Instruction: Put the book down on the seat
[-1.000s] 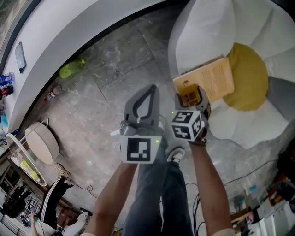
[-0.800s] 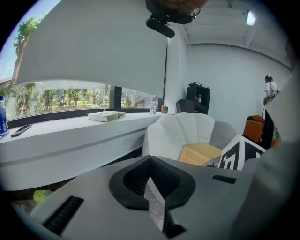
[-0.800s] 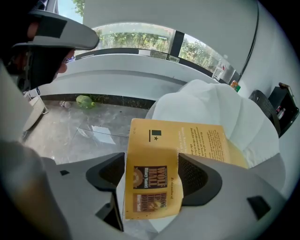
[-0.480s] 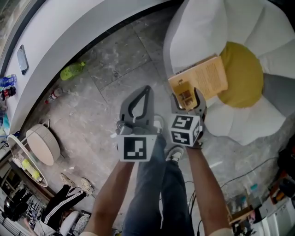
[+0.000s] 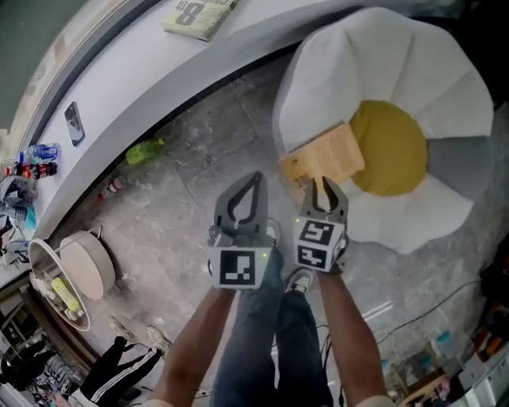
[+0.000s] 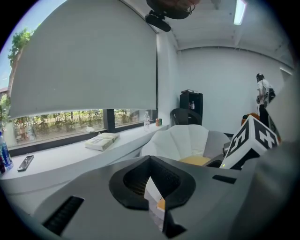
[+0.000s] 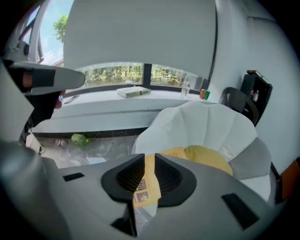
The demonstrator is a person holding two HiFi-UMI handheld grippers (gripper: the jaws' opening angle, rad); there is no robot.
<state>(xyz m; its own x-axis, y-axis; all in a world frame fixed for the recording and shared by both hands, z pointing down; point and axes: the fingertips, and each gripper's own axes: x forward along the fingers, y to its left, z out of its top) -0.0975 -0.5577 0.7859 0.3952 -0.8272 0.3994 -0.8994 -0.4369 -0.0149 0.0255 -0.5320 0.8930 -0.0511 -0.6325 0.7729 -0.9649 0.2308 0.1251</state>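
book (image 5: 322,155): laid flat on the seat, on the white petal nearest the person, with one corner lapping onto the yellow centre (image 5: 391,147).
seat (image 5: 374,56): a flower-shaped cushion, white petals ringed round the yellow centre, set on the floor (image 5: 199,215) close beside the curved ledge (image 5: 135,75).
right gripper (image 5: 323,184): held above the near edge of the book. Its jaws have just been closing and are left a narrow gap apart. The tan cover is seen through that gap in the right gripper view, but nothing is pressed by the pads.
left gripper (image 5: 251,176): held just beside the right gripper, over the floor. Its jaws are brought together at the tips, and nothing is held between them.
ledge: a second book (image 5: 199,14) is laid on it near the top of the head view, and a dark phone (image 5: 74,122) further along to the left.
floor: a green bottle (image 5: 145,151) is left lying at the foot of the ledge, well apart from the seat.
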